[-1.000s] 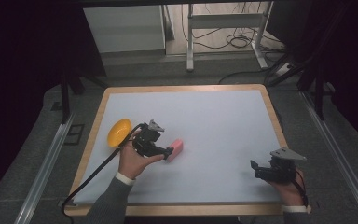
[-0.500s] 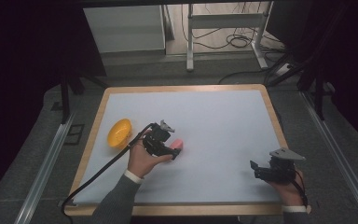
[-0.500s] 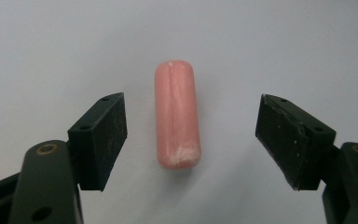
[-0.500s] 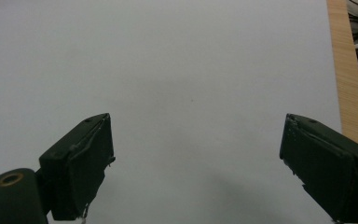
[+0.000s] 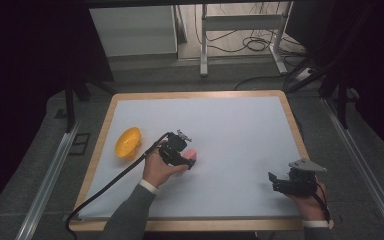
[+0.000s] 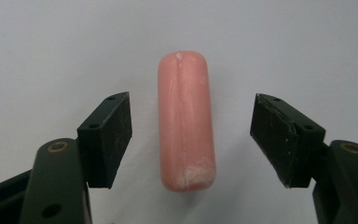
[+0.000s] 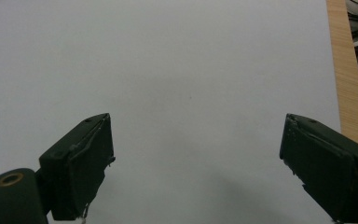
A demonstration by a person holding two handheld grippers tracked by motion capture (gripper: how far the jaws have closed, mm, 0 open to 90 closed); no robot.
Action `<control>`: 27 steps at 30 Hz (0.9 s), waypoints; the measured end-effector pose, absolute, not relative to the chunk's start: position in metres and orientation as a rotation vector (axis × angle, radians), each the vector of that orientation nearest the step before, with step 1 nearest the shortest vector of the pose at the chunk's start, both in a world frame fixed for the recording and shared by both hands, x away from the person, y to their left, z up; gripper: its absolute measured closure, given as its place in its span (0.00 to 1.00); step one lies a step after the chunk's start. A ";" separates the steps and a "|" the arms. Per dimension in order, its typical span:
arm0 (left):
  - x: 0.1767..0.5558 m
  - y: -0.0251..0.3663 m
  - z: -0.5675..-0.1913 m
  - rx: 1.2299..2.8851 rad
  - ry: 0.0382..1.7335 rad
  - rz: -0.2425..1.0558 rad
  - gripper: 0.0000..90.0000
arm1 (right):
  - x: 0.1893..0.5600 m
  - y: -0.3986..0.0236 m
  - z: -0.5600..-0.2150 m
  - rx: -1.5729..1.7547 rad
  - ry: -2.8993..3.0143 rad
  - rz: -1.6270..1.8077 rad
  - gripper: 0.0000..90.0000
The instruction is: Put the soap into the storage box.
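Lying empty on its side, yellow bowl (image 5: 128, 143) near pink sausage (image 6: 185, 120).

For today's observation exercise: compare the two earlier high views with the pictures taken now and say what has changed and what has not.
The left gripper moved right, away from the yellow bowl, and came over the pink sausage-shaped piece, which now lies between its open jaws, not yet touched. Nothing was grasped or let go. The bowl, the pink piece and the right gripper, open near the table's right front, stayed put.
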State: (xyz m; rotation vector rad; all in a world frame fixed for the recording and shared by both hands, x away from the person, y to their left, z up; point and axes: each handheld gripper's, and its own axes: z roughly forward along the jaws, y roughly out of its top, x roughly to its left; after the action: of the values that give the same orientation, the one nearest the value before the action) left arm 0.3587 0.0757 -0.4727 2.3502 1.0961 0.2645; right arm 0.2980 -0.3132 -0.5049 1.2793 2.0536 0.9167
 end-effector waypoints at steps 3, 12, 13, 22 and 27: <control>0.364 0.075 -0.478 2.356 1.116 0.255 0.34 | 0.298 -0.313 -0.505 1.283 2.056 0.914 0.11; 0.371 0.071 -0.488 2.364 1.149 0.240 0.38 | 0.298 -0.313 -0.506 1.282 2.058 0.913 0.11; 0.371 0.070 -0.490 2.364 1.152 0.245 0.39 | 0.298 -0.313 -0.506 1.281 2.056 0.912 0.11; 0.373 0.064 -0.505 2.394 1.167 0.200 0.54 | 0.298 -0.313 -0.506 1.280 2.055 0.909 0.11; 0.373 0.063 -0.506 2.397 1.181 0.221 0.66 | 0.298 -0.314 -0.505 1.280 2.049 0.911 0.11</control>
State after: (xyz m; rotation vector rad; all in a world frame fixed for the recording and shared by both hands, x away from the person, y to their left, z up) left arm 0.3730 0.0635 -0.5059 2.3969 1.1812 0.2213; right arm 0.2977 -0.3136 -0.5049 1.2796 2.0493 0.9108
